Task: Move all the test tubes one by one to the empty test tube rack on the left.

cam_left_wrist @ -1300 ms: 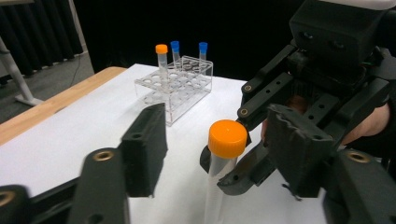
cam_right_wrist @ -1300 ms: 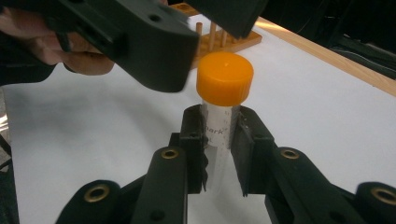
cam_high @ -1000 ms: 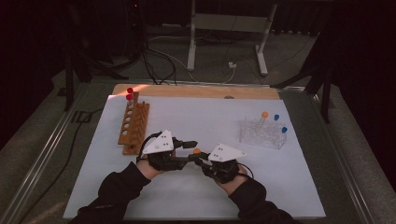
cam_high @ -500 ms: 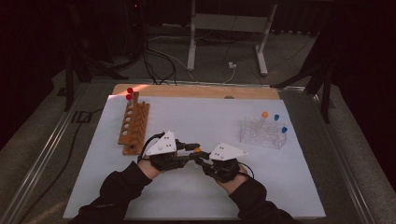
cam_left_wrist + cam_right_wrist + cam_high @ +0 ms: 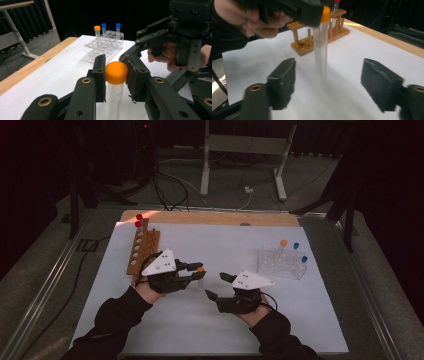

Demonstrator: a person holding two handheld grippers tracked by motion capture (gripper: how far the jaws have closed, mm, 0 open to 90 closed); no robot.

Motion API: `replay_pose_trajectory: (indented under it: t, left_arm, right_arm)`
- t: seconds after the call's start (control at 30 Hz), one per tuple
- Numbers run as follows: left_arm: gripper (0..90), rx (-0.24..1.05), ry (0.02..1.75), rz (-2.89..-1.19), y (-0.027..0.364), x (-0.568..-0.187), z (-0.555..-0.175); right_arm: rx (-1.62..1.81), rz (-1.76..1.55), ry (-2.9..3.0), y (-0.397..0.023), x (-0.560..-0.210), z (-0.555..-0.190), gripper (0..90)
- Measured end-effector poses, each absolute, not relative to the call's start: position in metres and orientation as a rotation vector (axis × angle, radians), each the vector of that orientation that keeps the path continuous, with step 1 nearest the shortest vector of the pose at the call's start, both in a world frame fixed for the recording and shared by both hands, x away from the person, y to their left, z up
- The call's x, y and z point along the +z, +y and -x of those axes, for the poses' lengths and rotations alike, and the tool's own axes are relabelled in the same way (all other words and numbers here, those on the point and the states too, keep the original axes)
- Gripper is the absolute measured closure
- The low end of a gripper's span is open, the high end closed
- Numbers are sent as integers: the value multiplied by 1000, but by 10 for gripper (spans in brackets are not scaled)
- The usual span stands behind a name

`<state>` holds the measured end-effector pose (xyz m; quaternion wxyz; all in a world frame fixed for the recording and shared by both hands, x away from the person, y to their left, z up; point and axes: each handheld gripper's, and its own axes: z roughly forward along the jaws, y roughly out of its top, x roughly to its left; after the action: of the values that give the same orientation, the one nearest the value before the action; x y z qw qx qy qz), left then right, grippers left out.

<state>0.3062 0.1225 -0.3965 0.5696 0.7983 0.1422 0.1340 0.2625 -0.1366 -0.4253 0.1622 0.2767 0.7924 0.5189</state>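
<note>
A clear tube with an orange cap [image 5: 116, 72] hangs upright above the white mat, and my left gripper [image 5: 116, 76] is shut on that cap. In the high view the left gripper [image 5: 200, 270] sits just right of the wooden rack [image 5: 142, 251]. My right gripper [image 5: 217, 286] is a little to its right. Its jaws have just been opening, and it stands open. In the right gripper view the tube [image 5: 320, 50] stands farther off, beyond the right gripper [image 5: 329, 77], touching neither pad.
The wooden rack holds red-capped tubes [image 5: 139, 220] at its far end. A clear plastic rack [image 5: 282, 262] at the right carries one orange-capped [image 5: 283, 242] and two blue-capped tubes [image 5: 296, 245]. A wooden board [image 5: 210, 217] lines the mat's far edge.
The right gripper's jaws have opened off the tube. The left gripper has lifted slightly and drawn away to the left with the tube, so the two grippers now stand apart.
</note>
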Motion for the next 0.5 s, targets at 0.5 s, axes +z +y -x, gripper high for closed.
replay_pose_trajectory:
  t: [0.5]
  left_arm:
    - [718, 451, 459, -1871, 176, -366, -329]
  right_arm:
    - [1530, -765, 2278, -143, -424, -263, 23]
